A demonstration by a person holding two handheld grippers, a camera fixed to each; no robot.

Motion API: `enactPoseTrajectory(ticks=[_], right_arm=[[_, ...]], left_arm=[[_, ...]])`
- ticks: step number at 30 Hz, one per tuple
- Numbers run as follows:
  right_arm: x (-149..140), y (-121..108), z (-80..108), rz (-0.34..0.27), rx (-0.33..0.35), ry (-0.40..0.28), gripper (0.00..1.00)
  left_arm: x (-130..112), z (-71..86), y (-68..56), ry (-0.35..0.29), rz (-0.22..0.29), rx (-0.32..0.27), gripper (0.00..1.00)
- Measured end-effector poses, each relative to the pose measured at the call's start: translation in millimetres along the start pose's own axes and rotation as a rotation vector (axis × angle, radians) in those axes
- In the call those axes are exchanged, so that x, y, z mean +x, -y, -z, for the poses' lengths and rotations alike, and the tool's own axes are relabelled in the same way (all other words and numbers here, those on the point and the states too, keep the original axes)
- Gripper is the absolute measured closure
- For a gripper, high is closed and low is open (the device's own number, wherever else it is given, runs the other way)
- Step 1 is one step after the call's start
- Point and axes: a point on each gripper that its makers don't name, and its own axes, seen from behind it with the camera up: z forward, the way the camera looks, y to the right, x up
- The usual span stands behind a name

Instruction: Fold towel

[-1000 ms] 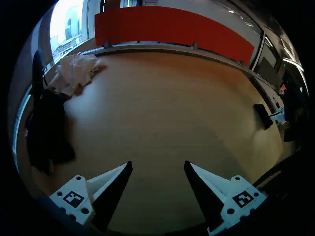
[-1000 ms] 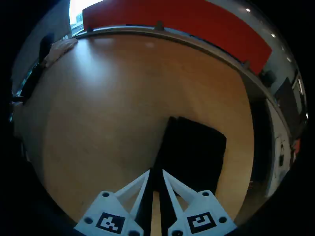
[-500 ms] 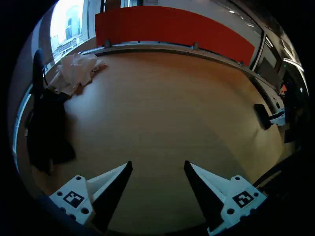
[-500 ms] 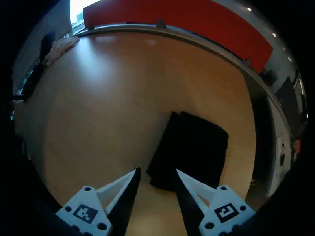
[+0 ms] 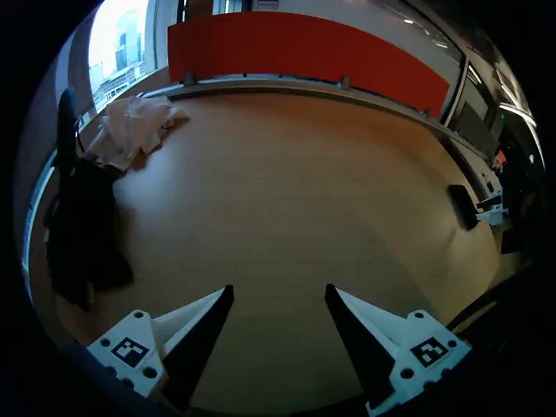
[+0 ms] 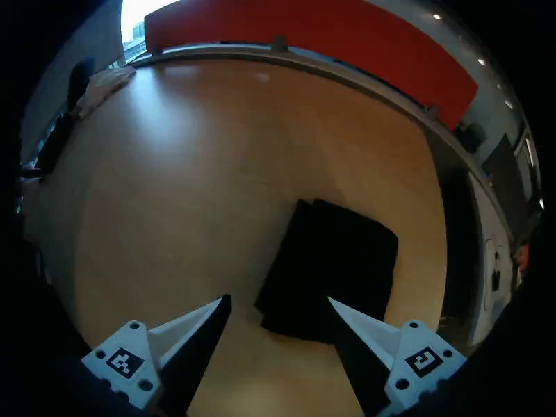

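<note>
My right claw [image 6: 279, 299]: spread wide and holding nothing, with one finger to each side of the towel's near edge.
Black towel [image 6: 330, 267]: lies folded into a flat rectangle on the desk [image 6: 174, 187], just ahead of my right claw. Layered edges show along its left side, and I judge the fold as good as done.
My left claw [image 5: 278, 288]: also wide and empty, over bare wood, well apart from any cloth.
Dark cloth [image 5: 83, 229]: slumped at the desk's left edge in the left gripper view. Whether it is another towel, I cannot tell.
Pale crumpled cloths [image 5: 132, 125]: heaped unfolded at the far left corner.
Red panel [image 5: 306, 48]: runs along the far side of the desk.
Risk, snagging: my right claw's fingertips are close to the towel's near edge. If I draw away low or at a slant, one could catch the top layer and drag the fold open.
Risk, sliding: the wood looks smooth, so a nudge could skate the whole stack toward the desk's right edge, which is near it.
Risk, next pick: the far heap looks tangled, so a careless grab there could bring up several cloths at once.
</note>
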Motion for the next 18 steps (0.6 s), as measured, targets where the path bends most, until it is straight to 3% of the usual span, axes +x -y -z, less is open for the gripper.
enactPoseTrajectory(ticks=[8, 18], right_arm=[[6, 1, 4.2, -0.019, -0.004, -0.024, 0.02], [26, 1, 12.3, -0.097, -0.031, -0.118, 0.0]], left_arm=[[4, 0.3, 2.4, -0.009, -0.001, 0.0, 0.02], [18, 1.1, 6.9, -0.038, -0.005, 0.006, 0.02]])
